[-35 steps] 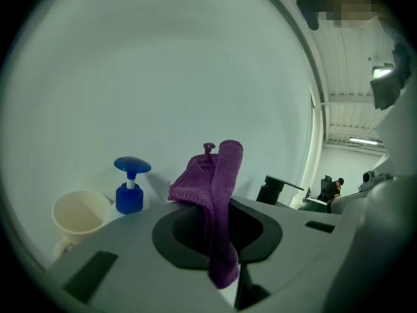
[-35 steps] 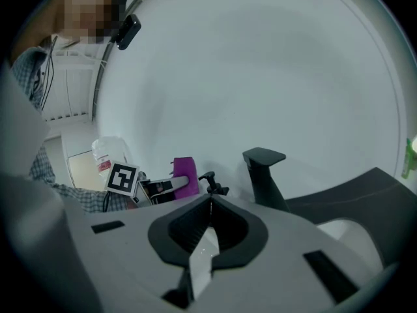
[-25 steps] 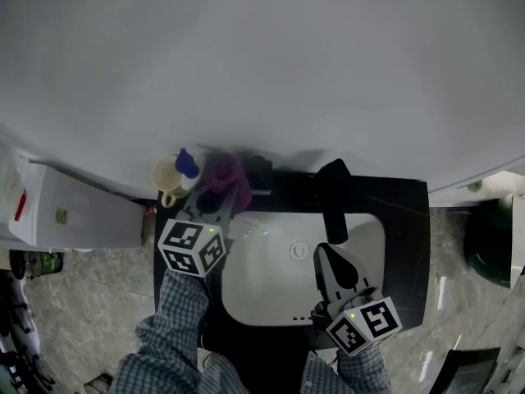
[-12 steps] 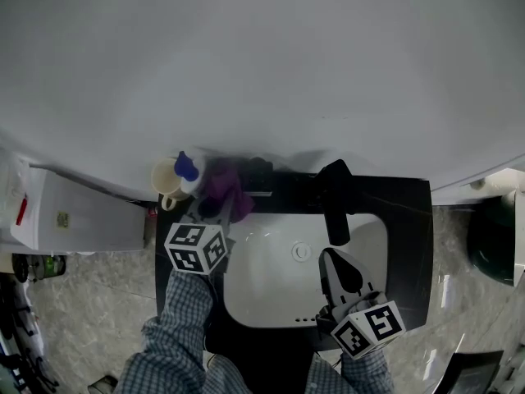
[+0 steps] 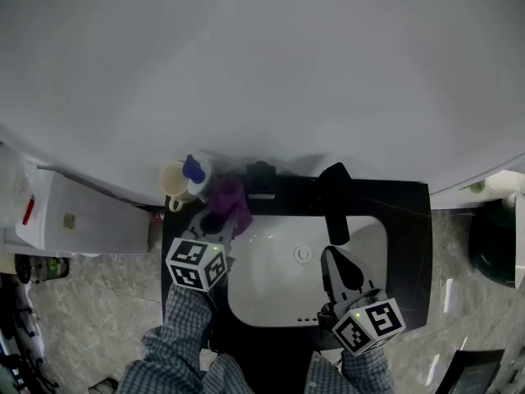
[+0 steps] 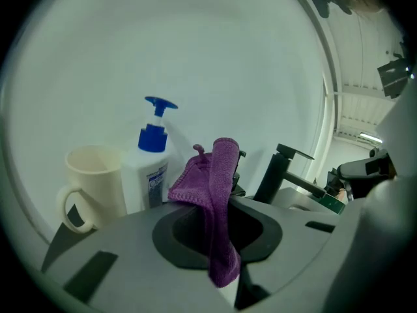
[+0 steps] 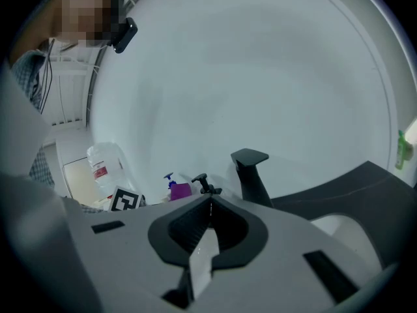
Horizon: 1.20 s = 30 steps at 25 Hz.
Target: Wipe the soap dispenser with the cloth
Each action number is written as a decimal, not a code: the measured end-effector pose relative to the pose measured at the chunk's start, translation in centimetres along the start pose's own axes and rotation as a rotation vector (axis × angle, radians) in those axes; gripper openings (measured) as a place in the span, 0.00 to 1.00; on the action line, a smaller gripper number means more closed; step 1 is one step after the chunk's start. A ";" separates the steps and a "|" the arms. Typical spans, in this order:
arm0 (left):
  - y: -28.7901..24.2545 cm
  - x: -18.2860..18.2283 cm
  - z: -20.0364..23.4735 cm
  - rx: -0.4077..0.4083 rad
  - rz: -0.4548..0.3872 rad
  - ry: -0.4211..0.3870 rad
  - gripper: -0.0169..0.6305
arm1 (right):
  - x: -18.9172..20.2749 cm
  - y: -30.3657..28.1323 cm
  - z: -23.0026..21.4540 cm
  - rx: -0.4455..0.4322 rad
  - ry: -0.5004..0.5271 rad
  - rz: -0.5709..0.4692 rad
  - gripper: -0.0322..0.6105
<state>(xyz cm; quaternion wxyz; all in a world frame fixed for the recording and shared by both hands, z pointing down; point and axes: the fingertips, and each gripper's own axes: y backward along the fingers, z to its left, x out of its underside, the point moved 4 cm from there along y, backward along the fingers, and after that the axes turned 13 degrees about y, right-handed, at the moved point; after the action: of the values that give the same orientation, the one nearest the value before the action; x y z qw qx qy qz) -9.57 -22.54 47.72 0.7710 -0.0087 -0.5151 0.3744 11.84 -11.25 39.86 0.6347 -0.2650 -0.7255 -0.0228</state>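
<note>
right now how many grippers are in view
2. The left gripper is at the basin's back left corner, shut on the purple cloth beside the soap dispenser; the right gripper is over the basin's front right, shut and empty. None seems hidden.

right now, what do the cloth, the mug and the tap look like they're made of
The cloth: soft fabric, probably microfibre; fine knit texture, hangs limp. The mug: probably glazed ceramic; cream, smooth, thick wall. The tap: likely metal with a matte black coating; sharp square edges, no shine, though plastic cannot be ruled out.
</note>
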 end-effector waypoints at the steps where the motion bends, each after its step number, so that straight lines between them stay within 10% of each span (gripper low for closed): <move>1: 0.5 -0.2 -0.2 0.000 -0.008 -0.004 0.11 | -0.2 0.0 0.0 -0.002 0.001 -0.003 0.08; 15: 2.3 -7.8 -4.9 0.070 -0.186 -0.170 0.11 | -0.9 -0.2 0.3 -0.025 0.016 -0.010 0.08; 30: -2.0 -5.0 -5.4 0.142 -0.126 -0.154 0.11 | 0.1 0.4 -0.5 0.012 0.001 0.001 0.08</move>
<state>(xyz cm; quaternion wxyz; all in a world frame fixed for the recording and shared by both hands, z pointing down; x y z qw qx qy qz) -5.02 -24.91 42.06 0.7498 0.1069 -0.5445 0.3604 12.46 -11.04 39.90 0.6365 -0.2615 -0.7253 -0.0180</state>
